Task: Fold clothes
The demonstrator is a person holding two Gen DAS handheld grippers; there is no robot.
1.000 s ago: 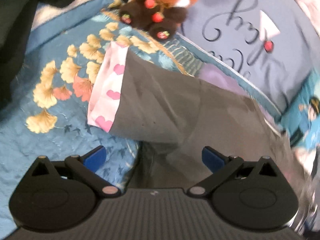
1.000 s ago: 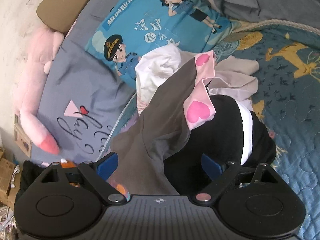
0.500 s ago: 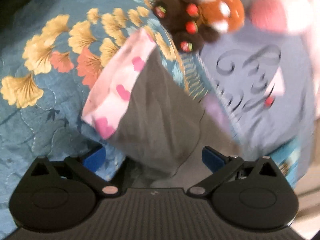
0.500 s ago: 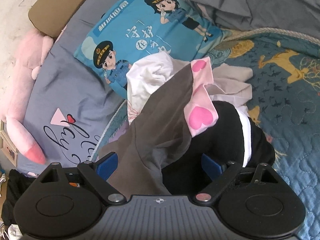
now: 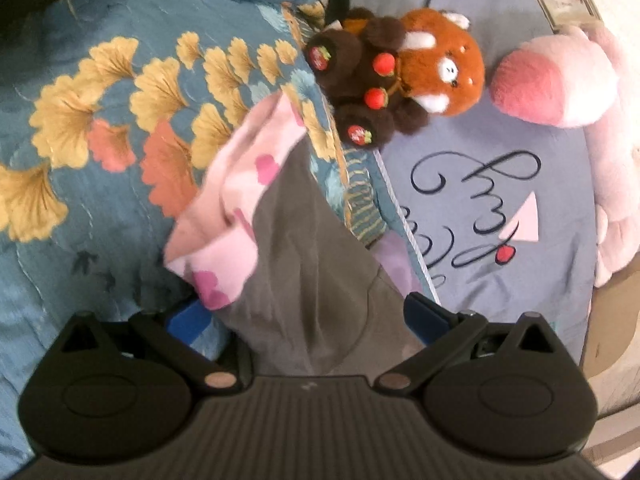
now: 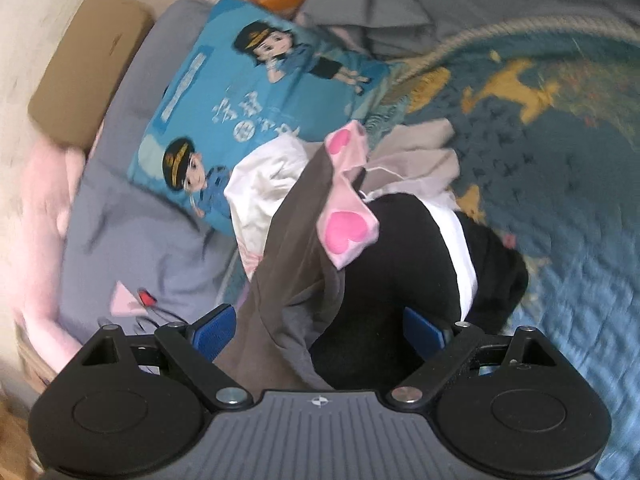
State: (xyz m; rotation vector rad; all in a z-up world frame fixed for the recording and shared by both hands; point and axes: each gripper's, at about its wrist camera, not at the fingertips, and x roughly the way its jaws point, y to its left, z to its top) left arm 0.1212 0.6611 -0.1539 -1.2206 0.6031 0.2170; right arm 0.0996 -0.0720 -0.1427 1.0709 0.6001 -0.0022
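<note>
— Hanging where, that grey garment [image 5: 308, 264]?
— Between the left gripper [image 5: 308, 320]'s spread fingers, draped over the bed [image 5: 60, 240].
— And the right gripper [image 6: 320, 326]?
— Also spread; cloth ran between its fingers.

The grey-lilac pillowcase [image 5: 500, 216] carries dark looping cursive, upside down in the left wrist view; its letters cannot be made out as a word. The blue cartoon pillow [image 6: 248, 96] bears white Chinese characters between its two uniformed figures [image 6: 192, 176], with a round emblem [image 6: 243, 133] below them, all too blurred to read. Nothing else shows writing.
</note>
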